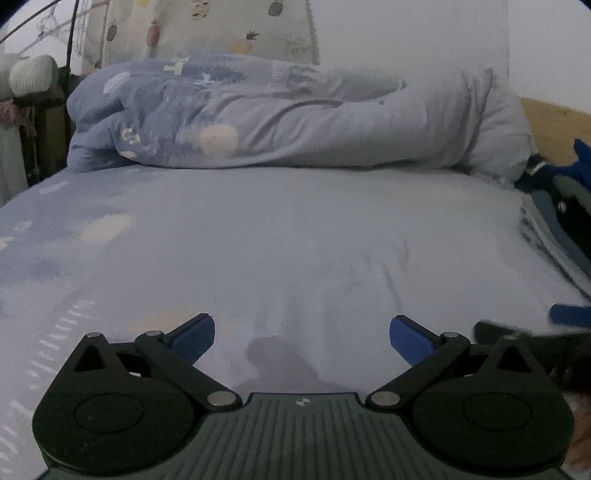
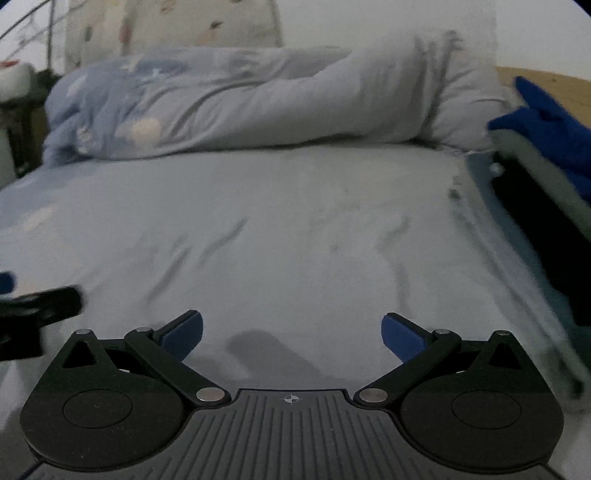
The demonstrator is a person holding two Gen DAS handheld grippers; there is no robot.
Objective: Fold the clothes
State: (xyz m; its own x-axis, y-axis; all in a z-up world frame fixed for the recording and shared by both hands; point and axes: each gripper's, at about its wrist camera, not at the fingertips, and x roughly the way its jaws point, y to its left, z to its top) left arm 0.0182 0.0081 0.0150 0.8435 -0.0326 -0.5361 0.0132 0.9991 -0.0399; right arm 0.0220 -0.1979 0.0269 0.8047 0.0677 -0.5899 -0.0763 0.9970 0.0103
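The clothes [image 2: 546,155] lie in a stack at the far right of the right gripper [image 2: 291,338], well beyond its right finger and off to that side. The stack's long axis runs from near the gripper's right side away toward the head of the bed, roughly parallel to the way the fingers point. Its layers show as edge-on bands: a bright blue fuzzy piece on top, then a grey-green layer, a black one, and pale blue below (the frame is blurred, so the separate garments cannot be counted).

From the left wrist view the same stack [image 1: 561,218] sits far right of the left gripper [image 1: 302,338], past its right finger, again with blue on top and striped layers beneath.

Both grippers have their blue-padded fingers spread wide with nothing between them. Each hovers low over the pale blue bed sheet [image 2: 295,229], which fills the space ahead of the fingers and shows shallow wrinkles. The right gripper's tip [image 1: 569,315] shows just right of the left gripper's right finger.

Straight ahead of both, a rolled blue duvet [image 1: 258,122] lies crosswise, with a fruit-print fabric [image 1: 207,26] behind it.
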